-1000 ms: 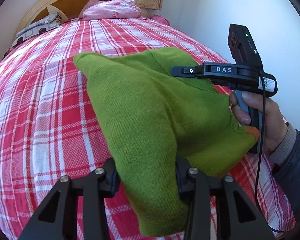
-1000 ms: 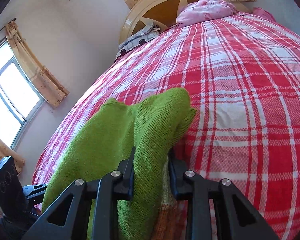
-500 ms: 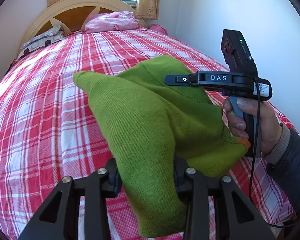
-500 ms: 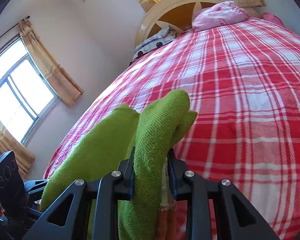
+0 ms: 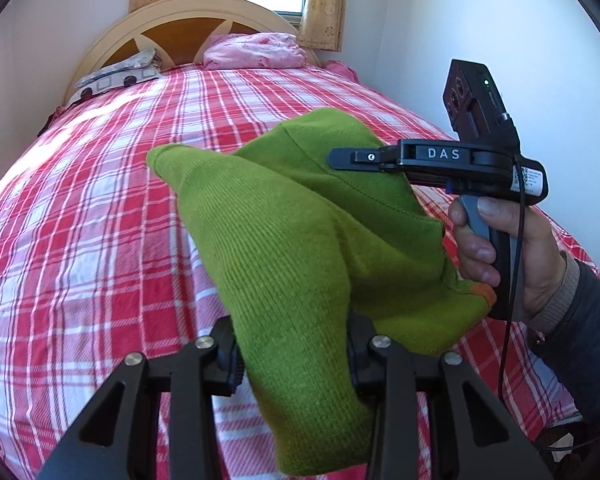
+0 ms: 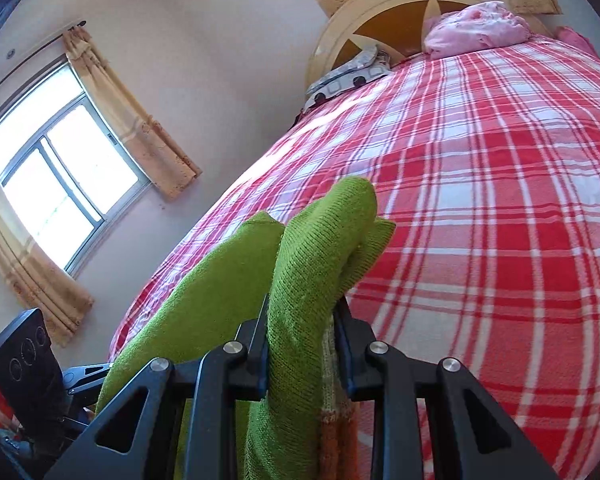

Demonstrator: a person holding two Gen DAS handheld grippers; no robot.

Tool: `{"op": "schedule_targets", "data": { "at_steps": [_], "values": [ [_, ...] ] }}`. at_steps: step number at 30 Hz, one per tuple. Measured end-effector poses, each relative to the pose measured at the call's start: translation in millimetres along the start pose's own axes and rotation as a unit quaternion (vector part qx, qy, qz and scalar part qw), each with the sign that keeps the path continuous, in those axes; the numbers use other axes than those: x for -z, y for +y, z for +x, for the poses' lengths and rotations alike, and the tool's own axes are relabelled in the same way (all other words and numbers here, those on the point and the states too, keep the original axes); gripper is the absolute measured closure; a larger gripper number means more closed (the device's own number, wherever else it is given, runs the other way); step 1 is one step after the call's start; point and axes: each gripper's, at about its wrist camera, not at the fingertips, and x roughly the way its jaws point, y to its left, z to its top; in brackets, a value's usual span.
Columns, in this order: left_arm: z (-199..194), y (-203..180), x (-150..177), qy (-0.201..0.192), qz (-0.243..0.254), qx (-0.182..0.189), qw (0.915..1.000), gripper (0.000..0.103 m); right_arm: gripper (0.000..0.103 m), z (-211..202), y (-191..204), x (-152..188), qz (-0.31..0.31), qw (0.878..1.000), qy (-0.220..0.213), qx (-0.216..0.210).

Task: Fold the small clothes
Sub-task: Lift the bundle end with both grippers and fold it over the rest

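Green knitted wool fills the left wrist view: a small green sweater (image 5: 300,248) hangs in the air above the checked bed (image 5: 100,208), pinched between the black fingers of the left gripper (image 5: 294,354). Its knit is ribbed and soft, with an orange edge by the person's hand (image 5: 496,248). That hand holds the right gripper (image 5: 340,158), which bites the sweater's far side. From the right wrist view, the right gripper (image 6: 302,334) is clamped on a thick fold of the sweater (image 6: 312,280), which stands up like a hump. The sweater's lower part is cut off at the bottom edge. The left gripper (image 6: 88,372) is mostly hidden behind the wool.
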Motion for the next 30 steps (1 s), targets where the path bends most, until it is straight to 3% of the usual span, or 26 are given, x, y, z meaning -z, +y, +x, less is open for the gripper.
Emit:
{"op": "schedule_targets", "data": {
  "at_steps": [30],
  "values": [
    [-73.2,62.1,63.3,-0.019,-0.051,-0.064,0.9964,0.064,0.077,67.1,109.3,26.7,-0.041,0.996,0.032,-0.078]
  ]
}}
